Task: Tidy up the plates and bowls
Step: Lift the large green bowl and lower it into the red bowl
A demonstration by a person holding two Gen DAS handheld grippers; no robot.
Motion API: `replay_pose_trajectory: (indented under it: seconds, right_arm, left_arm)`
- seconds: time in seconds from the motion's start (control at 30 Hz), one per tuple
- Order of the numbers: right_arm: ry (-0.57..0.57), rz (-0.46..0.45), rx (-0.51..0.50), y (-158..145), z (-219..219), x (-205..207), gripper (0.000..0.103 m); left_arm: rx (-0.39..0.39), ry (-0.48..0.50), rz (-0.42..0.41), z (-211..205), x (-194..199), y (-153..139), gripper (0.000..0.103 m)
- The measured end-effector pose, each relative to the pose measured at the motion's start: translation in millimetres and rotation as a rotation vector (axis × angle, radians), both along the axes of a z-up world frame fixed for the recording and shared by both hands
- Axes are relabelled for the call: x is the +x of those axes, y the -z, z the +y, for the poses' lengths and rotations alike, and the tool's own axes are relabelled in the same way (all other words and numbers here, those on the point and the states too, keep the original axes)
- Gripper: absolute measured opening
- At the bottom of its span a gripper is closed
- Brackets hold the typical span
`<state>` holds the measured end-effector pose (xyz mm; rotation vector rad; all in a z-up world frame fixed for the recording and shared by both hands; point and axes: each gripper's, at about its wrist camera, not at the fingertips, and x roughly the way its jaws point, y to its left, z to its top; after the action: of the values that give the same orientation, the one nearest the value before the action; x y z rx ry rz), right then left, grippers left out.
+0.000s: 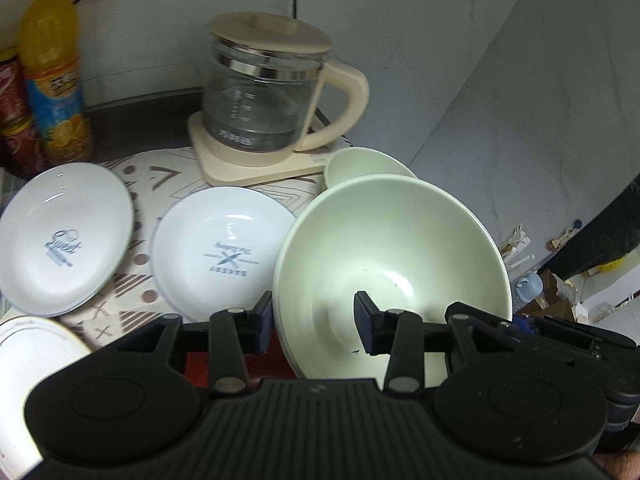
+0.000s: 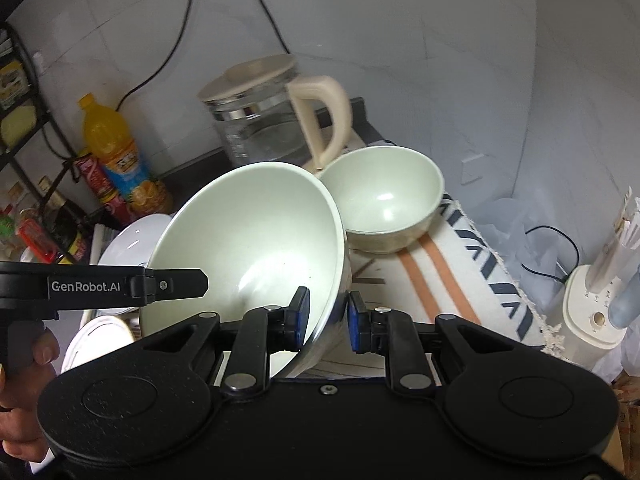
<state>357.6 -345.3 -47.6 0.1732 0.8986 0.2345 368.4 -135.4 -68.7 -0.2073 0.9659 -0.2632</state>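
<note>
We are pinching the large bowl's (image 2: 256, 240) rim with the right gripper (image 2: 325, 320); the left gripper (image 1: 314, 318) is straddling the opposite rim, jaws apart. We are aiming it squarely over the small bowl (image 2: 384, 200) and lowering gently.

glass kettle (image 1: 264, 92) on beige base (image 1: 256, 168) | orange juice bottle (image 1: 52, 68) — left | patterned cloth (image 2: 472, 276)

Both wrist cameras are looking forward, close above the counter (image 1: 132, 184). Both are sharing the large bowl (image 1: 392, 264) (image 2: 256, 240) and kettle (image 1: 264, 88) (image 2: 264, 116).

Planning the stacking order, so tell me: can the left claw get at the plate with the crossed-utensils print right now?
Probably not at once: the left claw straddles the big bowl's rim. The plate itself lies uncovered just left of it.
</note>
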Motion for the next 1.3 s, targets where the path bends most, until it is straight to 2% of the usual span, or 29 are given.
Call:
replay_pose_trajectory:
  seconds: [0.53,1.3]
  right_arm:
    - [-0.095,0.026,0.004,-1.7,50.4,-22.2,0.020]
    - [-0.157,0.153,-0.044,35.3,79.0,-40.0,0.020]
  left_arm:
    - [0.011,-0.100,0.027,44.9,-41.4,-3.1,0.040]
    - [0.006,-0.133,0.162,67.6,-61.4,41.1,0.041]
